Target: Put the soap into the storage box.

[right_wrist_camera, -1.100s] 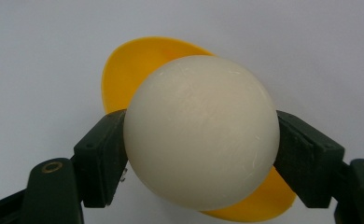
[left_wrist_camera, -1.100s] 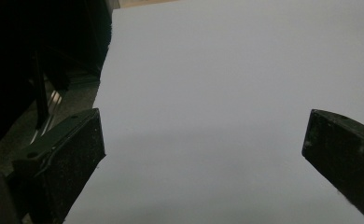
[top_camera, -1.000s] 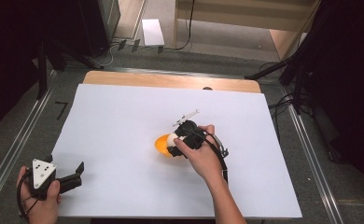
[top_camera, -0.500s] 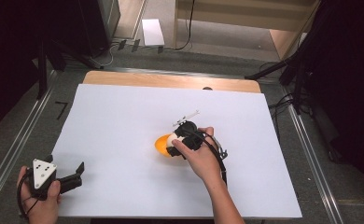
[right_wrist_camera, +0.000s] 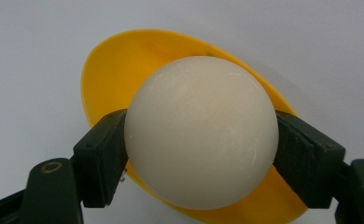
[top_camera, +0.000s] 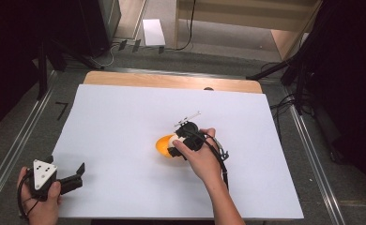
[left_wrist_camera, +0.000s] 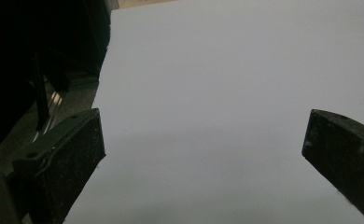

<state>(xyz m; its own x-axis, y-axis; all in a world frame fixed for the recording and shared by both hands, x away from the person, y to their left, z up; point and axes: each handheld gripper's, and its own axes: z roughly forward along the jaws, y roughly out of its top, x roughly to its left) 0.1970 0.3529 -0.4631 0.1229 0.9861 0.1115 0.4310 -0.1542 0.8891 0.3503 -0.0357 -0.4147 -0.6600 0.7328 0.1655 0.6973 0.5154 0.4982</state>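
right gripper (right_wrist_camera: 201, 135) jaws clamp white ball (right_wrist_camera: 201, 130) over yellow bowl (right_wrist_camera: 110, 65) | left gripper (left_wrist_camera: 203, 144) jaws spread, empty

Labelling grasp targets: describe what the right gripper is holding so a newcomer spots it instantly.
On the white sheet covering the table, look right of centre, where the right gripper hovers over a shallow yellow plastic bowl. Clamped between its black jaws is a smooth cream-white ball, the sheet's sole round pale object.
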